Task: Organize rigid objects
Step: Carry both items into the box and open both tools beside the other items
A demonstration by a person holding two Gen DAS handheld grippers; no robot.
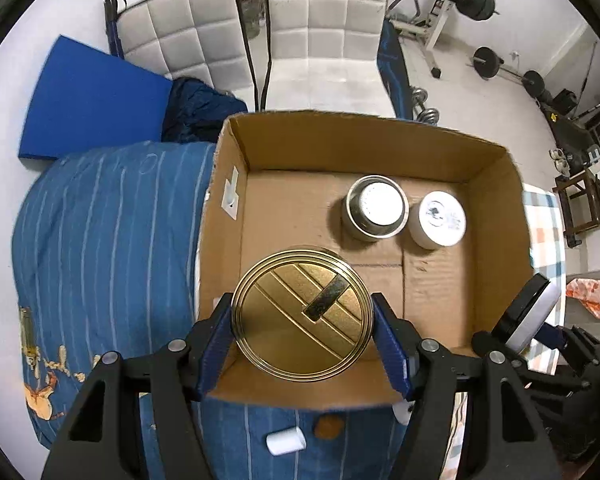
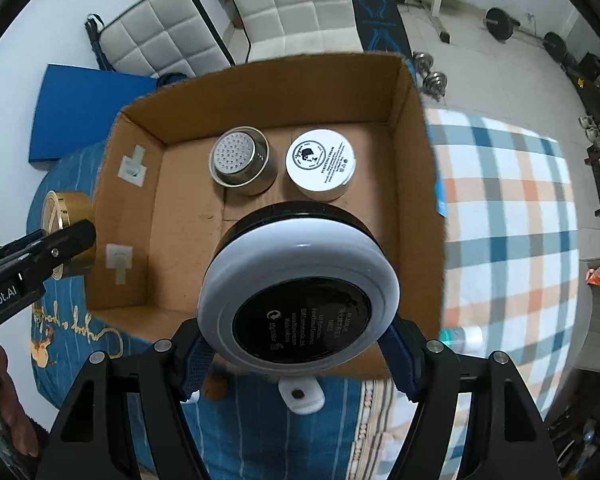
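Gold tin (image 1: pixel 301 314) in the left gripper (image 1: pixel 303 340) and black-and-white jar (image 2: pixel 298 292) in the right gripper (image 2: pixel 296 350) hang clamped over the cardboard box (image 1: pixel 380 136), seemingly for packing beside two containers.

The round gold metal tin (image 1: pixel 301 313) covers the near-left floor of the open brown cardboard box (image 1: pixel 496 216), and its body below the lid is out of sight in the left wrist view. In the right wrist view the white-rimmed black round jar (image 2: pixel 300 296) blocks the box's near wall, and its label print is too small to read. Black frames of both devices run off the bottom edges. A small white object (image 2: pixel 301 396) on the bed is partly hidden.
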